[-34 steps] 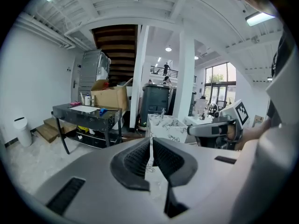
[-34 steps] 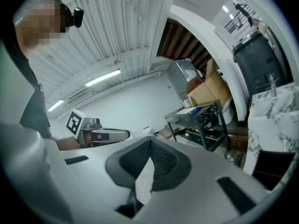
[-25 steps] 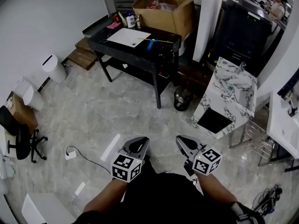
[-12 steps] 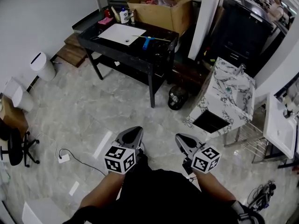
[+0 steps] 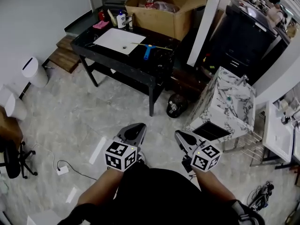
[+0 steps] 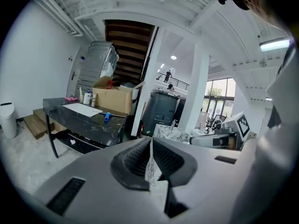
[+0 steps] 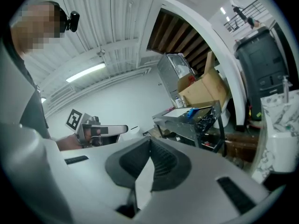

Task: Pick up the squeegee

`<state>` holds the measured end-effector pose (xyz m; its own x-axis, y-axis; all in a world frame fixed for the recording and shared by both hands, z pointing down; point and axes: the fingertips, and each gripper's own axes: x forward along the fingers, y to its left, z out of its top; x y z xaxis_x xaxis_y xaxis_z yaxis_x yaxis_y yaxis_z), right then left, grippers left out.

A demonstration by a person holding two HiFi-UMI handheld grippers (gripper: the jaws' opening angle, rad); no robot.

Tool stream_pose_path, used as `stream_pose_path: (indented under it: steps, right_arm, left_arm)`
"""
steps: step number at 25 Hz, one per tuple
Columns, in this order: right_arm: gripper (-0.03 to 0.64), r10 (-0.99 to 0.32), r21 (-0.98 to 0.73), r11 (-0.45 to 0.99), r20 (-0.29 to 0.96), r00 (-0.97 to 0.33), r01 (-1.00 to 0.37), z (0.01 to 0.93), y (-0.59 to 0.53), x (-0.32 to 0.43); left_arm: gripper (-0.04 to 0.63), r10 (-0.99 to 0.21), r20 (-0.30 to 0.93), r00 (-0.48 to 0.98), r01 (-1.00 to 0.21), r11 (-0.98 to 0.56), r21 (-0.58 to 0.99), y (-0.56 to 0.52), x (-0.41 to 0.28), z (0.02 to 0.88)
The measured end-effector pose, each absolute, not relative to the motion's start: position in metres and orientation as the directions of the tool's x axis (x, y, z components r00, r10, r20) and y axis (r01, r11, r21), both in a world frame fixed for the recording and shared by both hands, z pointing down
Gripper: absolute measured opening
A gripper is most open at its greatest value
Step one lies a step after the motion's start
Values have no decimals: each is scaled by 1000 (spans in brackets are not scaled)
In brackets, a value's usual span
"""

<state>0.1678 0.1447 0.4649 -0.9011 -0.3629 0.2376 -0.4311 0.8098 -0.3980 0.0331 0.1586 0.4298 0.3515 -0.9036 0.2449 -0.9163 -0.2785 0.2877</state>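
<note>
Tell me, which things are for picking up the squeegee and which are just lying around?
For the job: squeegee; black table it lies on; left gripper and right gripper, both shut and empty.

Just lying about: cardboard box; white sheet; bottles; white bin; marbled cabinet; office chair.

There are two grippers, the left gripper (image 5: 133, 129) and the right gripper (image 5: 181, 137). There is one black table (image 5: 161, 61). On it lie one squeegee (image 5: 147, 52) with a blue handle and one white sheet (image 5: 120, 41). Behind it is one cardboard box (image 5: 159, 20). By the wall stand two bins, the far white bin (image 5: 31, 71) and the near white bin (image 5: 8, 104). There is one office chair (image 5: 13, 158), one marble stand (image 5: 229, 104) and one dark bucket (image 5: 174, 106).
</note>
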Motion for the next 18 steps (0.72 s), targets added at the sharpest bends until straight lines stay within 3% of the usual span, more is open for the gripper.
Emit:
stream_pose_path:
  steps: [7, 18]
  right_arm:
    - [9, -380, -398, 803, 233, -895, -444, 465, 108, 106]
    - [9, -418, -361, 799, 243, -875, -482, 462, 65, 43]
  left_arm:
    - [31, -918, 217, 332, -922, -268, 279, 111, -46, 418]
    - [31, -890, 269, 370, -915, -298, 273, 76, -104, 438]
